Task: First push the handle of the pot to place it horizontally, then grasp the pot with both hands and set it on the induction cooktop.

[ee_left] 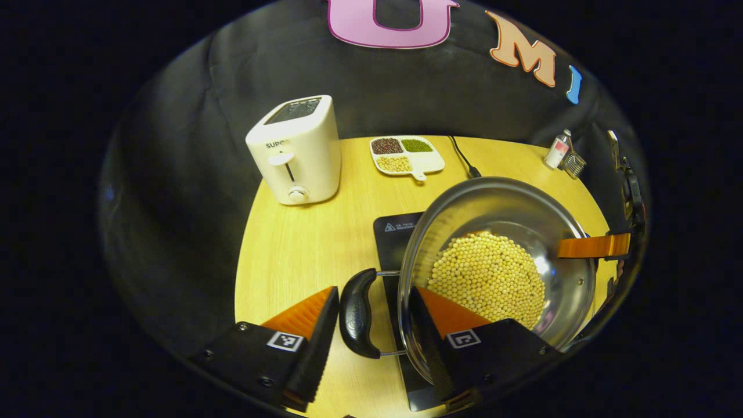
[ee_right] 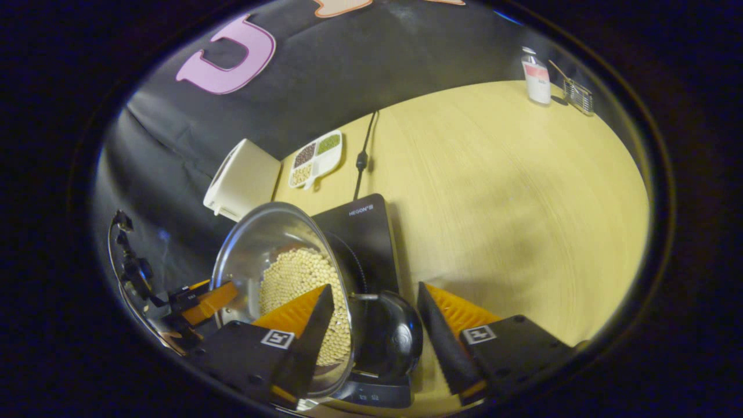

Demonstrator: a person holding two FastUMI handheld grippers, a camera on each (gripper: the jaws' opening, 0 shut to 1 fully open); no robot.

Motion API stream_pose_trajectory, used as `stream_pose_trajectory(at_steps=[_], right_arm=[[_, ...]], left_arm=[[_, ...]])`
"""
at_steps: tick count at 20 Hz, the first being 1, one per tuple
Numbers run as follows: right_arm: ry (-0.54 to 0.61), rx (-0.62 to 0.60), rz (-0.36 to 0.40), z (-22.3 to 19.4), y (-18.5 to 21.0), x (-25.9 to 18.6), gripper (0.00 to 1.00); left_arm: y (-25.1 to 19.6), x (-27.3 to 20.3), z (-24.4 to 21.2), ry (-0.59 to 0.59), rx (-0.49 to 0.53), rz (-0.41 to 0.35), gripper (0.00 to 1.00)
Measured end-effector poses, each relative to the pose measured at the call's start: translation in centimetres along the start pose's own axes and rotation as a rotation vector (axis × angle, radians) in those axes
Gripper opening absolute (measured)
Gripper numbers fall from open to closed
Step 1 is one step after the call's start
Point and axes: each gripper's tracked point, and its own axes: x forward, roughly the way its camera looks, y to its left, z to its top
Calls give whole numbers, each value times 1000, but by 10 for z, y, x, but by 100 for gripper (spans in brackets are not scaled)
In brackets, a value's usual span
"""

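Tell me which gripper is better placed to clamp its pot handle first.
Right, marginally: the right gripper has open jaws straddling its handle deeper; the left gripper has its handle nearer the tips.

dim warm light | glare inside pot (ee_left: pixel 499 215) | edges fisheye-warped

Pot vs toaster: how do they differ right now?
The pot is round, shiny metal and open-topped, holding pale beans; the toaster is a boxy, cream-white, closed body. The pot sits over the dark cooktop, with gripper fingers straddling its rim and side handles; the toaster stands alone near the wall, untouched. Both are on the yellow table.
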Motion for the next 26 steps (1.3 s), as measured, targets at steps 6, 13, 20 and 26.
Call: stream_pose_trajectory(at_steps=[6, 13, 20, 26], right_arm=[[-138, -42, 4, 29, -8, -37, 93], [-374, -113, -25, 72, -35, -121, 92], [-555, -263, 10, 116, -69, -234, 100], [-746, -367, 7, 159, -113, -350, 92]], left_arm=[[11, -20, 20, -153, -81, 73, 96], [-1, -85, 68, -384, -114, 196, 96], [-83, -188, 99, -563, -160, 272, 96], [-182, -241, 116, -671, -199, 271, 96]])
